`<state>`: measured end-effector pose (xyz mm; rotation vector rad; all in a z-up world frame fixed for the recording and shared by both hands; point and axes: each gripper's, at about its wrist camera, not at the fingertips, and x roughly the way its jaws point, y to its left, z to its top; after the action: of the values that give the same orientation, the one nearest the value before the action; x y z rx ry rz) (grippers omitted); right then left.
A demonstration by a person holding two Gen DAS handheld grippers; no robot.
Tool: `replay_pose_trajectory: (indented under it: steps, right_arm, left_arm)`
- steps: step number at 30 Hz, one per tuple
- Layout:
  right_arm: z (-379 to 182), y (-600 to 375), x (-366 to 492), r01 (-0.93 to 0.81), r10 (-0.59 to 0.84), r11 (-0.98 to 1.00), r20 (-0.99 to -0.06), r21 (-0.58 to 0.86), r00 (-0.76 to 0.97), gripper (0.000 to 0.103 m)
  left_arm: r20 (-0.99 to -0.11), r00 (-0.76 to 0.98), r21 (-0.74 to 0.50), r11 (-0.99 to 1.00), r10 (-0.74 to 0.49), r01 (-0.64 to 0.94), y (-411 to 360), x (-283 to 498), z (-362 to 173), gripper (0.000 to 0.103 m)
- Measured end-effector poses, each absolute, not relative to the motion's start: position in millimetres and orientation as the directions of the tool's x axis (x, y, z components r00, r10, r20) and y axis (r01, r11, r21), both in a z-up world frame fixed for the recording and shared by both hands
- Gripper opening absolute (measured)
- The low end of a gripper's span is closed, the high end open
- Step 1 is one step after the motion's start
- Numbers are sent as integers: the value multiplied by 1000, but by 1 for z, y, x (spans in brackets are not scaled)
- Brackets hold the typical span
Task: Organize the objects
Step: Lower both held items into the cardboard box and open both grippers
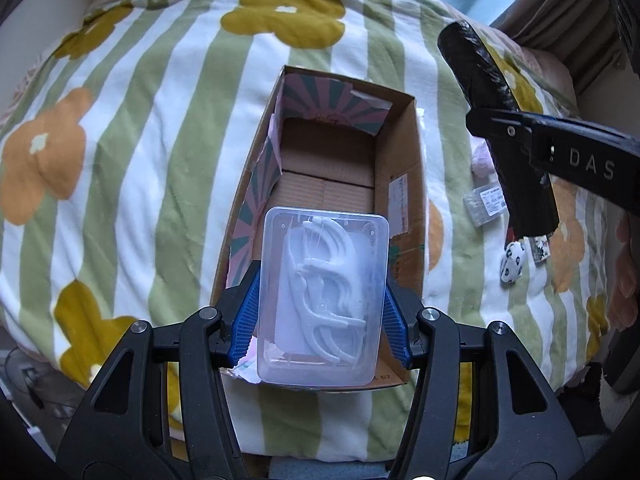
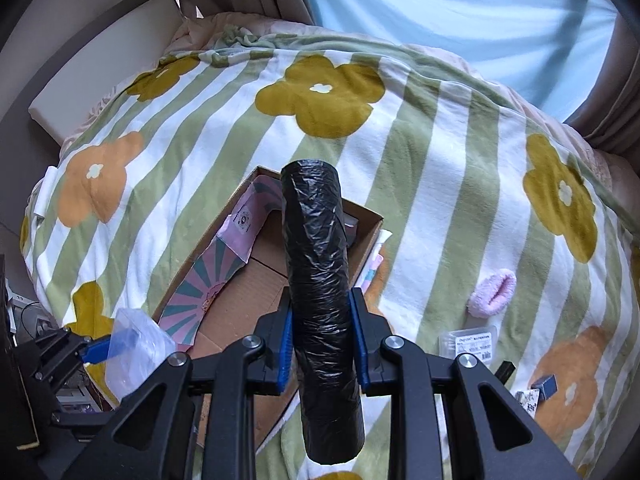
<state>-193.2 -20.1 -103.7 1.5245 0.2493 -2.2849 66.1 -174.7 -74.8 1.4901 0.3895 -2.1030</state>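
- Your left gripper [image 1: 320, 312] has its fingers closed on the long sides of a clear plastic box [image 1: 323, 296] full of white floss picks, held over the near end of the open cardboard box [image 1: 400, 184].
- That plastic box looks light, with thin, smooth walls. I judge it could slip or flex, so keep the blue pads across its flat sides, at the middle, and squeeze only lightly.
- Your right gripper [image 2: 320, 340] has its fingers clamped on a roll of black bags [image 2: 320, 300], taken around its lower middle and standing nearly upright above the cardboard box's right side.
- The roll is probably soft and crinkly. Its film may give under the pads, so a mid-length hold seems safest against tipping.
- The cardboard box looks empty inside, with a patterned flap along its left wall.
- It lies on a bed under a soft striped blanket [image 2: 440, 184] with flowers; the box may rock on it.
- To the right on the blanket lie a pink fuzzy thing [image 2: 492, 294], a small labelled packet [image 2: 472, 342] and a few small bits nearer you.
- A pale curtain [image 2: 460, 20] hangs at the far side.
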Motion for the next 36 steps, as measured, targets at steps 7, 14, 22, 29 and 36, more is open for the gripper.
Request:
replay_pose_trajectory:
  steps: [7,14,22,29,36]
  right_arm:
    - [-149,-50,-227,413,-234,-904,-935,109,-267,23]
    - [-195,-67,-244,416,-239,-898,-954,146,-181,23]
    - [-235,-77,-255,417,-210,-899,-968,136,-135,23]
    - [-245,-80,-258,447,-198,-886,-972,121,-129,23]
    - [-246,-73,-258,448,-198,-886,-972,121,-130,23]
  left_arm:
    - [-960,-170,69,-777,-222,626,-193,56,-119,51]
    - [-978,-103,77,-781,-178,620,-209,49,-163,51]
    - [-973,-57,137,-762,-223,633,-203,31,-185,51]
    - [-966,-51,157,-725,-255,670,-188,20,-189,51]
    - [-971,-31,142,-678,-236,721,-172,15,-205,51]
